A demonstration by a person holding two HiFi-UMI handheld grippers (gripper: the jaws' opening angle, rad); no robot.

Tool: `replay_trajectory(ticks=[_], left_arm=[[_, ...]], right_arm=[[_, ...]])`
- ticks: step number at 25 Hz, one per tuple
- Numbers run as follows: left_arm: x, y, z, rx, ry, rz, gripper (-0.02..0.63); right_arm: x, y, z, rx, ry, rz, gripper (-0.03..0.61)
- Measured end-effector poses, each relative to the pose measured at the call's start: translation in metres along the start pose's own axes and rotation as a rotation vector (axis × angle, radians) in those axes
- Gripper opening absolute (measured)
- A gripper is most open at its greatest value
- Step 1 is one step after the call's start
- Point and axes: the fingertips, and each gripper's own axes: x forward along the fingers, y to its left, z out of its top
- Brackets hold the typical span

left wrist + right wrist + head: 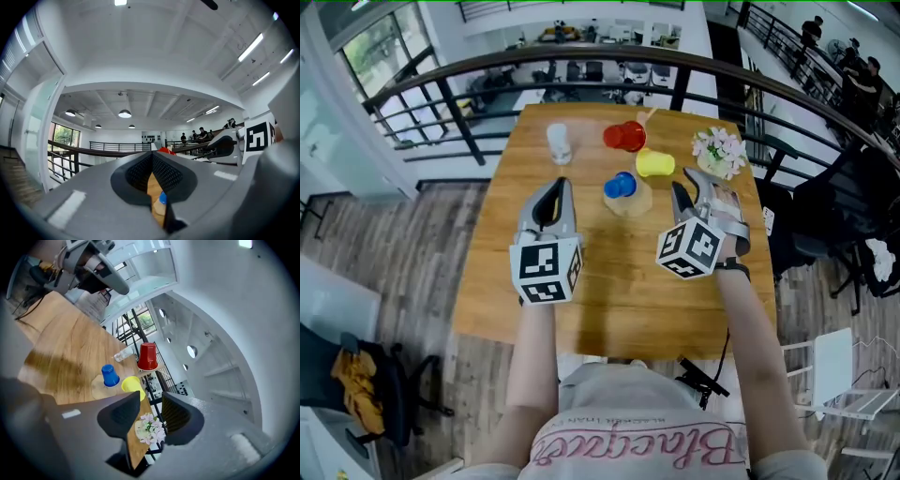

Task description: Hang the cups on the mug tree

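Observation:
Far across the wooden table (609, 281) stands the mug tree with its round wooden base (630, 201). A blue cup (620, 185) sits over the base, a yellow cup (655, 164) is to its right, and a red cup (624, 136) is behind them. To the far left, a clear cup (559, 142) rests apart on the table. My left gripper (562, 184) hovers left of the tree, shut and empty. My right gripper (684, 180) hovers right of it, open with nothing between its jaws. The right gripper view shows the blue cup (109, 375), yellow cup (132, 384) and red cup (148, 356) upside down.
A small pot of pale flowers (721, 150) stands at the table's far right corner, close to my right gripper. A black railing (581, 58) curves round behind the table. A white chair (844, 375) stands to the right on the floor.

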Motion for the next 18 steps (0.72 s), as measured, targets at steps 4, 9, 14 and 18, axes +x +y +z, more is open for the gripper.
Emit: replay_trajectory(ticks=[4, 9, 14, 18], left_arm=[[-0.006, -0.001, 0.008, -0.018, -0.022, 0.008, 0.015], [-0.010, -0.010, 0.018, 0.000, -0.046, 0.008, 0.015], [-0.012, -0.018, 0.021, 0.003, -0.057, 0.006, 0.016], [-0.013, -0.021, 0.024, -0.011, -0.066, 0.007, 0.017]], right_arm=[[-0.018, -0.012, 0.004, 0.184, -0.046, -0.031, 0.071], [-0.044, -0.029, 0.004, 0.447, -0.135, -0.073, 0.002], [-0.066, -0.040, 0.004, 0.567, -0.211, -0.070, 0.002], [-0.084, -0.049, 0.007, 0.654, -0.283, -0.052, 0.002]])
